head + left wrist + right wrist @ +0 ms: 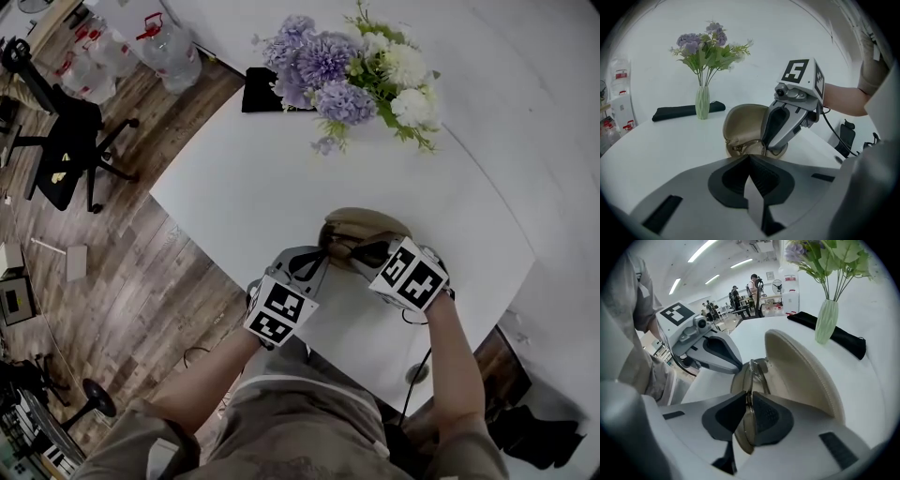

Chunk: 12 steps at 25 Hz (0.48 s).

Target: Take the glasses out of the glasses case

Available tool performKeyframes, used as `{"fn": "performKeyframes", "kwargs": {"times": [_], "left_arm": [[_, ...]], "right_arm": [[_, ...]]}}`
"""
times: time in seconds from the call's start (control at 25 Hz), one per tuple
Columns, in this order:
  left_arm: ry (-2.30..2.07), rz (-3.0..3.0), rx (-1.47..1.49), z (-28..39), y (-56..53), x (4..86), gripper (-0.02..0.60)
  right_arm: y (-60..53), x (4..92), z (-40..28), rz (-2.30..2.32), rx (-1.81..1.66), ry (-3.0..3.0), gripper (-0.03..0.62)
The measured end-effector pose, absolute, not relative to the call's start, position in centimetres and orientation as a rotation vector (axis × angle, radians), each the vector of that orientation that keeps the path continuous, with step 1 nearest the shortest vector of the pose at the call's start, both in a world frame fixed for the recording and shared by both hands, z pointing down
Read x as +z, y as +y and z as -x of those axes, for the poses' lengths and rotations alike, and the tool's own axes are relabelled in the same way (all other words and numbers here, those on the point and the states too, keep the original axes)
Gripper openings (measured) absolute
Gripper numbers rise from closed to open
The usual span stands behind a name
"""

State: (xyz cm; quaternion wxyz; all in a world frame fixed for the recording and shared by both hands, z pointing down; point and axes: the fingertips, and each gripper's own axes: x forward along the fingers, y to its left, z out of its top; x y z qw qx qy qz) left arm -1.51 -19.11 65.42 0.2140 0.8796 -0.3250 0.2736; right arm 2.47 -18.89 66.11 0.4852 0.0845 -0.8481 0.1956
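A beige glasses case point(361, 222) lies open on the white table point(253, 187), its lid point(801, 376) standing up. The glasses point(755, 369) sit folded in its lower half, also visible in the left gripper view as a thin frame point(746, 146). My right gripper point(749, 392) points steeply down into the case and is shut on the glasses, one lens pinched between its pads. My left gripper point(749, 157) is shut at the case's near rim point(733, 149) and seems to pinch it. From the right gripper view the left gripper point(736, 365) touches the case's edge.
A green vase of purple and white flowers point(347, 75) stands at the far side of the table, beside a black pouch point(262, 91). The table's near edge point(225, 272) runs close under both grippers. A black office chair point(66, 141) and water bottles point(169, 42) stand on the wooden floor at the left.
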Motion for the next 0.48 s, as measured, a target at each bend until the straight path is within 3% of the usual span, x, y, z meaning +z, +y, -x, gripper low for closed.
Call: {"fn": "performKeyframes", "kwargs": {"times": [0.48], "left_arm": [[-0.899, -2.453, 0.831, 3.5, -18.1, 61.4, 0.017]], "right_arm": [[-18.6, 58.7, -1.6, -0.335, 0.431, -2.144, 0.051]]}}
